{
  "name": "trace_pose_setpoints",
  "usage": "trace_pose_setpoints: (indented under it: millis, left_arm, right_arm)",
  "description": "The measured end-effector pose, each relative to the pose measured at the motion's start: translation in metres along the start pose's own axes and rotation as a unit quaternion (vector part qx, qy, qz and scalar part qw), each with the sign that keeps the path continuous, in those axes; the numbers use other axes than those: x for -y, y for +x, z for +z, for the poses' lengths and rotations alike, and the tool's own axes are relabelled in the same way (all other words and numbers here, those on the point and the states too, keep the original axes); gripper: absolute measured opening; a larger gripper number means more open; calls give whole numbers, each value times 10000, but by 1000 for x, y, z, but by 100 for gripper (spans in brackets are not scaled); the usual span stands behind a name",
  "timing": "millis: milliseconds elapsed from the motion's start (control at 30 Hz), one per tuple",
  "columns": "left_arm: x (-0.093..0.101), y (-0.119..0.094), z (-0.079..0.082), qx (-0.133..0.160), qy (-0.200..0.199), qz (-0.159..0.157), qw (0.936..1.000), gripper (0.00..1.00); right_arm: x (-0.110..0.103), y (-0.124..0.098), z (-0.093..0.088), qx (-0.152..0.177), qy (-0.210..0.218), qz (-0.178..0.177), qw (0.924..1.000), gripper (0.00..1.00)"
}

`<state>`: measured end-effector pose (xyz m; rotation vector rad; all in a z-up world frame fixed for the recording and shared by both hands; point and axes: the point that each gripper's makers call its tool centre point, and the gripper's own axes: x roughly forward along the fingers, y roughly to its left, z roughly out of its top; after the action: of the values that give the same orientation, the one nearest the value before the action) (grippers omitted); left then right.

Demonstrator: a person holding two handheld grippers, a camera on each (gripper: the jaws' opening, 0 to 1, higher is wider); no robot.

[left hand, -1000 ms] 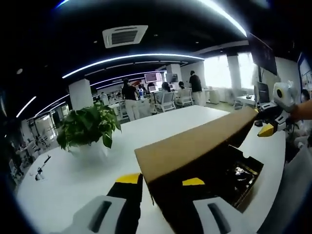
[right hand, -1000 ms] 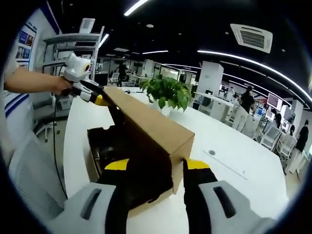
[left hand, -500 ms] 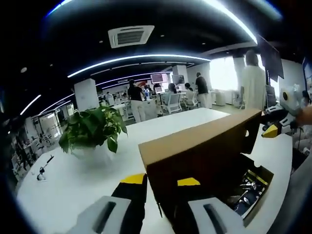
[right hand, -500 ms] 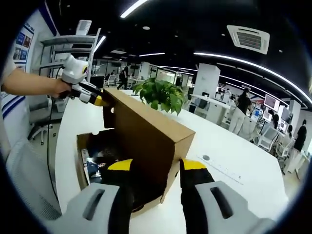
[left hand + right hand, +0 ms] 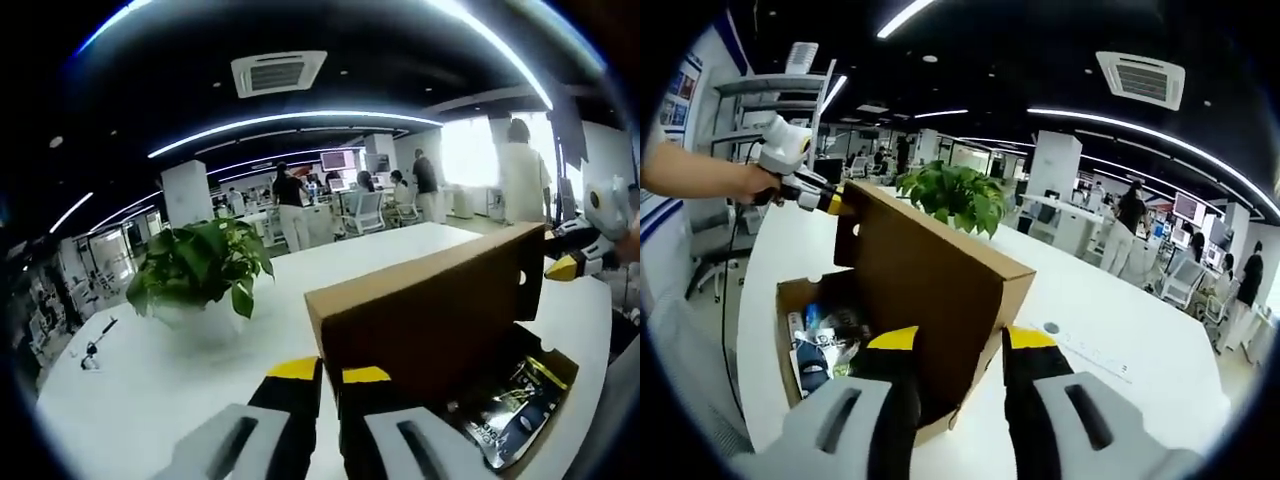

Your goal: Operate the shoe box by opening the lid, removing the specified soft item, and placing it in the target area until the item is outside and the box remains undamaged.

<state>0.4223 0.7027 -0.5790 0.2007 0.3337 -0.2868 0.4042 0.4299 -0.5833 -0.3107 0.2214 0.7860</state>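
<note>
Nearest in the right gripper view, my right gripper pinched one end of the raised cardboard lid, a yellow-tipped jaw on each face of the board. Likewise, in the left gripper view my left gripper had its jaws pressed close on the lid's other end. Just behind the upright lid sat the open shoe box on the white counter. Inside it lay a dark, glossy soft packet with yellow trim, among other contents I could not make out. Across the lid I saw my left gripper at the far corner. Beyond stood a potted plant, and farther off were people at office desks.
</note>
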Motion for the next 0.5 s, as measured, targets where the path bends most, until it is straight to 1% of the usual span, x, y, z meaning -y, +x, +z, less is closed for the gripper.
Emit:
trace_pose_setpoints:
  millis: [67,133,200,267,400,500]
  left_arm:
    - [-1,2,1,-38,3,-5,10000,4]
    - [-1,5,2,-85,31,-22,10000,4]
    - [-2,8,2,-143,95,-42,9998,4]
    - [-3,11,2,-183,130,-69,9997,4]
    - [-6,18,2,-232,100,-126,9996,4]
    - [-7,22,2,-258,101,-153,9995,4]
  right_arm:
    - [3,2,-1,-3,-9,-70,10000,25]
    - [7,4,-5,-73,70,-163,9998,21]
    - [9,5,-14,-210,235,-227,9992,18]
    - [8,7,-20,-249,226,-246,9991,17]
    - [3,9,-39,-469,233,-266,9983,17]
    - [1,8,-54,-665,320,-299,9968,16]
